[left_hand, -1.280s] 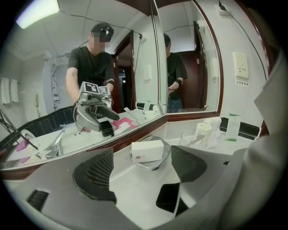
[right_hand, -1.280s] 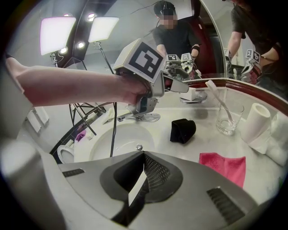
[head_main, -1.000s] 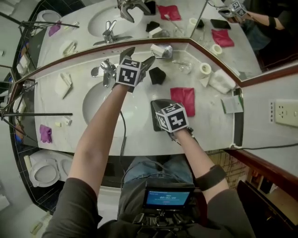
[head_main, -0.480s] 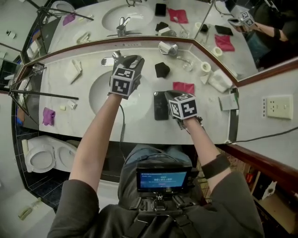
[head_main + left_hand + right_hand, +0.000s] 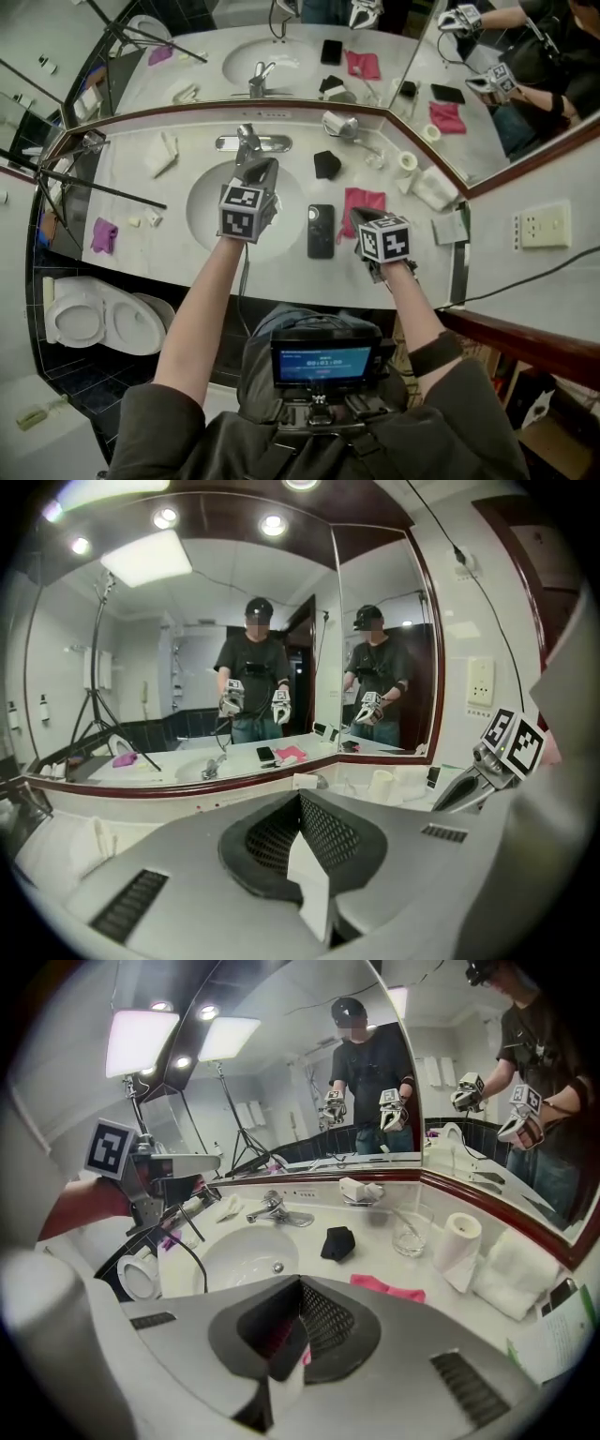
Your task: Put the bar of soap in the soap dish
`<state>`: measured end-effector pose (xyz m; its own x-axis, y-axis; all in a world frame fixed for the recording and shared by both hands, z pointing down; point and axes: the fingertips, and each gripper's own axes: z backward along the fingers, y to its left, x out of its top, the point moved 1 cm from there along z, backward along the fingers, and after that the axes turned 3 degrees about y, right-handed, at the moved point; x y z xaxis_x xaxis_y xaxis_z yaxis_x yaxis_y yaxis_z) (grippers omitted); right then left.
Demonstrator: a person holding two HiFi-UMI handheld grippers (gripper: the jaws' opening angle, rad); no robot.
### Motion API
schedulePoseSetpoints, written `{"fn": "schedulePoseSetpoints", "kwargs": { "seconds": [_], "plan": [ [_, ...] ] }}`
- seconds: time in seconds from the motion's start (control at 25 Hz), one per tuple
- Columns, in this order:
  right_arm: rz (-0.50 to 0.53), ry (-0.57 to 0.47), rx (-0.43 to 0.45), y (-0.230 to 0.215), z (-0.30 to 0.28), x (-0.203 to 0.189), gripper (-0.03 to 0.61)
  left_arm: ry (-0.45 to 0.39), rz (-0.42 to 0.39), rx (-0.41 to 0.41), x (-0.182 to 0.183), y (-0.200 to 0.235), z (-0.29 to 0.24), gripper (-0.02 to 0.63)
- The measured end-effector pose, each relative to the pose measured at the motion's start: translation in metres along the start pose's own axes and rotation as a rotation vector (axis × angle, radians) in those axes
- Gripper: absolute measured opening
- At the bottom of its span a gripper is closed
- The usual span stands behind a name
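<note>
The pale marble desk point(image 5: 281, 267) is carrying everything, and the sink point(image 5: 211, 211) is sitting in the middle of it.

Both tools are hanging over the near side. The left gripper point(image 5: 261, 172) is hovering above the sink's right half. The right gripper point(image 5: 361, 220) is hovering well to the right of the sink, over the near edge of a pink cloth point(image 5: 366, 199). The left one's jaws have just been closing and are pressed together with nothing between them. The right one's jaws are also pressed together and empty.

A black phone point(image 5: 321, 230) is lying flat just right of the sink, between the two grippers.

The soap dish point(image 5: 379, 1192), a small shiny metal piece, is standing behind the sink and to its right, close under the mirror's frame. The bar of soap point(image 5: 354, 1186) is lying in it: a small white block, seemingly clean-edged and resting flat.

I judge that this is why both grippers are empty and well apart from the dish. The soap seems to be already where the task wants it, so nothing is needing a grip.
</note>
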<state>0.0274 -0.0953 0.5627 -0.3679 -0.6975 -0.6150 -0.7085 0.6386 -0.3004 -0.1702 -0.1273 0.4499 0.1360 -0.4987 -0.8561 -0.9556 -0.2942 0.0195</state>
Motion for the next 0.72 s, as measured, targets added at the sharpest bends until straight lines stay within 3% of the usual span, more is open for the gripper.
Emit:
{"fn": "schedulePoseSetpoints", "kwargs": {
  "seconds": [0.36, 0.72],
  "plan": [
    [-0.088, -0.061, -0.093, -0.07, 0.053, -0.02, 0.017, 0.003, 0.127, 0.093, -0.024, 0.001, 0.045, 0.0],
    [-0.292, -0.137, -0.227, -0.15, 0.109, -0.061, 0.015, -0.024, 0.227, 0.216, -0.052, 0.026, 0.088, 0.0]
  ]
}}
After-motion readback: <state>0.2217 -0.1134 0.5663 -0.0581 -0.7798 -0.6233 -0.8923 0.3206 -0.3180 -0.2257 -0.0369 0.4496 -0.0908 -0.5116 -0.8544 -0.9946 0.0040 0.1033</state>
